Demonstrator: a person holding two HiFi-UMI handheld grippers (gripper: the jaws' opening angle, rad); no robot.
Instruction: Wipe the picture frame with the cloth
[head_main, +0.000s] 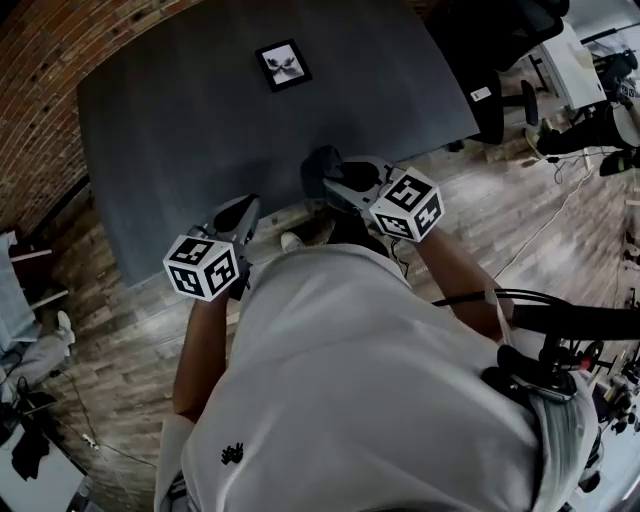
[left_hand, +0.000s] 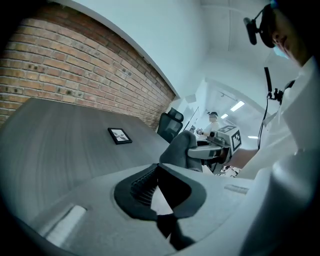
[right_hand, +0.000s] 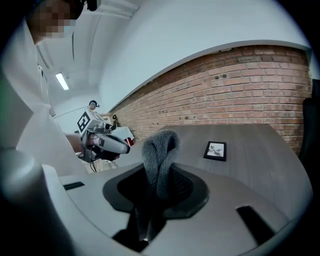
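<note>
The small black picture frame (head_main: 283, 65) lies flat on the far part of the dark grey table (head_main: 180, 130); it also shows in the left gripper view (left_hand: 119, 135) and the right gripper view (right_hand: 215, 150). My right gripper (head_main: 335, 180) hovers over the table's near edge, shut on a grey cloth (head_main: 320, 163) that stands up in a fold between its jaws (right_hand: 159, 150). My left gripper (head_main: 243, 210) is just off the near edge, to the left of the right one, jaws together with nothing held. Both grippers are well short of the frame.
A brick wall (head_main: 40, 70) runs along the table's left side. A black office chair (head_main: 500, 60) stands at the right corner, with desks and cables (head_main: 570, 190) beyond on the wooden floor. The person's white-clad body fills the lower head view.
</note>
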